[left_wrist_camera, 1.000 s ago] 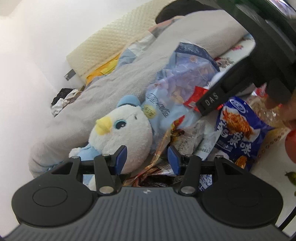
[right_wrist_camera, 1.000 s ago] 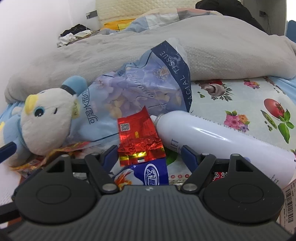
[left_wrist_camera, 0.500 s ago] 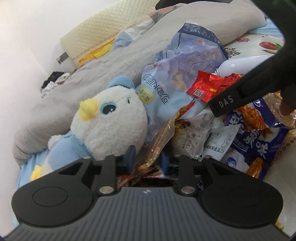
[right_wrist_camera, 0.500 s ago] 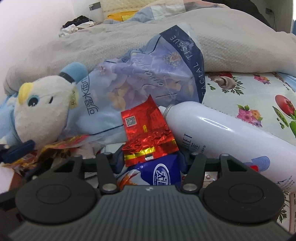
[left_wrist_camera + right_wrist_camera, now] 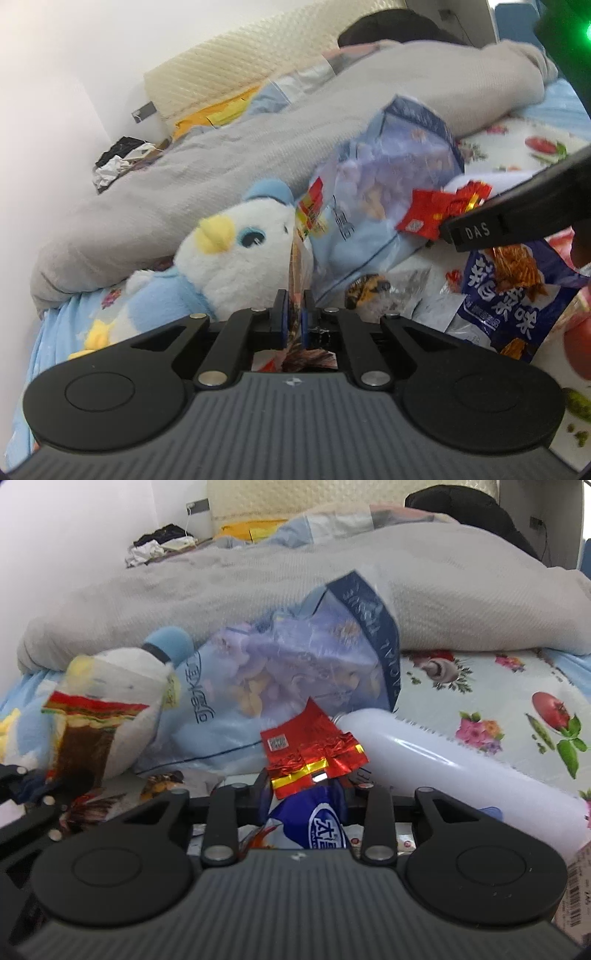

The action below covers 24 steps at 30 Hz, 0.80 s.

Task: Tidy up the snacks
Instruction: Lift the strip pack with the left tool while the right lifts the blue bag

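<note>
My left gripper (image 5: 294,314) is shut on a thin brown-and-red snack packet (image 5: 300,258) and holds it upright, lifted in front of the plush penguin (image 5: 229,254). The same packet shows in the right wrist view (image 5: 88,731) at the left. My right gripper (image 5: 304,794) is shut on a blue snack bag (image 5: 321,827) with a red foil packet (image 5: 310,753) sticking up at its tip. The blue bag (image 5: 506,295) and red foil (image 5: 432,214) also show in the left wrist view, under the right gripper's arm.
A blue facial-tissue pack (image 5: 295,672) leans on the grey blanket (image 5: 221,590). A white bottle (image 5: 461,771) lies on the flowered sheet (image 5: 517,701) at the right. More clear and loose snack packets (image 5: 402,291) lie ahead of the left gripper.
My left gripper has closed on the brown-and-red packet and raised it. My right gripper has closed on the blue bag with the red foil and lifted slightly.
</note>
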Motion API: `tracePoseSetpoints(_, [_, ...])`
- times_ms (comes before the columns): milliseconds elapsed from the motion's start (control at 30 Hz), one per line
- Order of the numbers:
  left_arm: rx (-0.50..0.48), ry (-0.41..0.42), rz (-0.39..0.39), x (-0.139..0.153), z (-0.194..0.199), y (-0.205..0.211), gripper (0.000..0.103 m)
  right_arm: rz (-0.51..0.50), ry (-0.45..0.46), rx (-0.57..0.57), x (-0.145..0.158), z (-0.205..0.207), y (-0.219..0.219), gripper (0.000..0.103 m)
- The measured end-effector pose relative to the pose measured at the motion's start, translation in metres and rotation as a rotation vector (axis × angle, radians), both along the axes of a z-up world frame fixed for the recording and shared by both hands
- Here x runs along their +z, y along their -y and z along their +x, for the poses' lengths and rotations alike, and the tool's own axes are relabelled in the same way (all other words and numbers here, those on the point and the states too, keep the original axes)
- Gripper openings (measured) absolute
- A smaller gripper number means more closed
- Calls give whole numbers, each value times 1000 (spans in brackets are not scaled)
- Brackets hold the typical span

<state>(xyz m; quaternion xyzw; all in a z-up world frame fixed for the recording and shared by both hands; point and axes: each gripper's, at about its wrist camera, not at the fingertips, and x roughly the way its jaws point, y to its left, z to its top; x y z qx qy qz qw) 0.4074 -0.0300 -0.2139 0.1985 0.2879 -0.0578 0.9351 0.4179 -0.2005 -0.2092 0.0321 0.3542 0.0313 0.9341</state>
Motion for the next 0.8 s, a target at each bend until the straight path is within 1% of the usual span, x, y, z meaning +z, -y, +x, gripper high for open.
tracePoseSetpoints(200, [33,19,-97,31,-22,-7,7,-1,37,4,21,-23,5,29])
tracePoseSetpoints(400, [41,7,-162,45,-58,-6,7,21,39,2,33,-50,10,27])
tracePoseSetpoints(567, [38,-21,-206,46,-84,-6,7,60,16,-21,34,-80,19,26])
tracePoseSetpoints(667, [30,-36,-198,43,-101,-3,7,74,-10,-25,26,-100,23,26])
tracePoseSetpoints(800, [28,-87,-238,35,-121,-4,7,88,-52,-36,16,-123,29,26])
